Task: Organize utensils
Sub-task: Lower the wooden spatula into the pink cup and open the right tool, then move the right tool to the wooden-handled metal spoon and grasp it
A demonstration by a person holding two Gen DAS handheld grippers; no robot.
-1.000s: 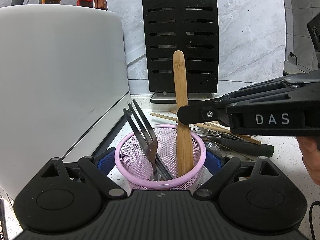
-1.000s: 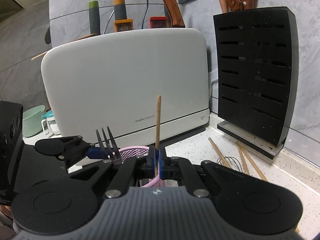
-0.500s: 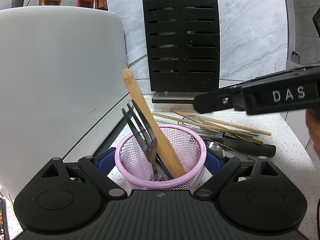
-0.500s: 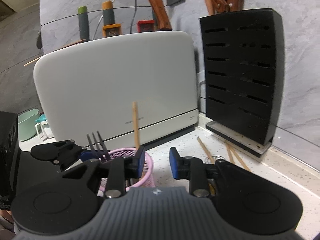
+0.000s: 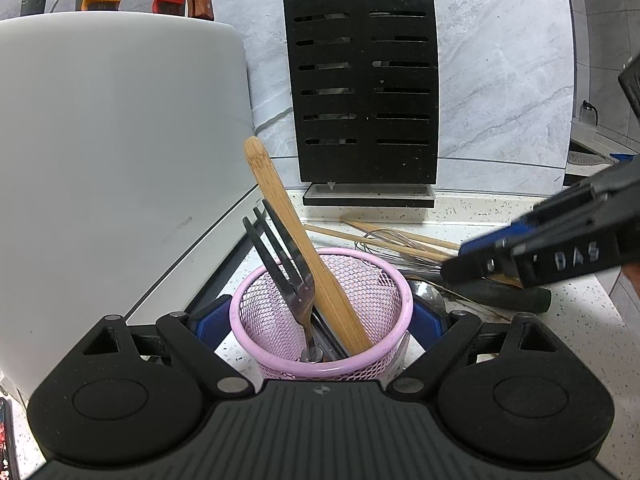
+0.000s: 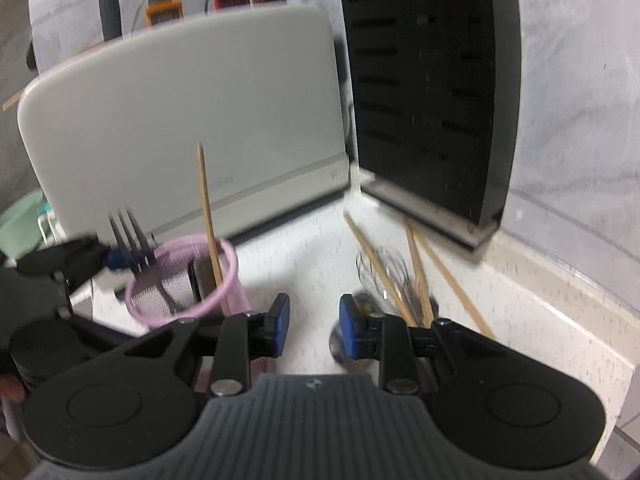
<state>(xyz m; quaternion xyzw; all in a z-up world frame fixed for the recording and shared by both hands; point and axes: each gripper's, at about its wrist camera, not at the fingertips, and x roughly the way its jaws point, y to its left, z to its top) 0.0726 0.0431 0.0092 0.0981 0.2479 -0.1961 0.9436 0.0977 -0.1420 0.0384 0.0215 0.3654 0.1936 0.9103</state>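
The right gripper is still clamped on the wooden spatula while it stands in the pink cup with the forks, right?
Not quite. The right gripper is open and holds nothing, as the right wrist view shows. The wooden spatula leans free in the pink cup beside the forks, and the left gripper holds that cup.

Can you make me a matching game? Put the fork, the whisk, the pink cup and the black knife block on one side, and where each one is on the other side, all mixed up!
Things:
1. fork
2. whisk
3. pink cup
4. black knife block

Places:
A. lying on the counter
B. standing against the wall
C. standing inside the cup
D. between the left gripper's fingers

Pairs: 1-C, 2-A, 3-D, 4-B
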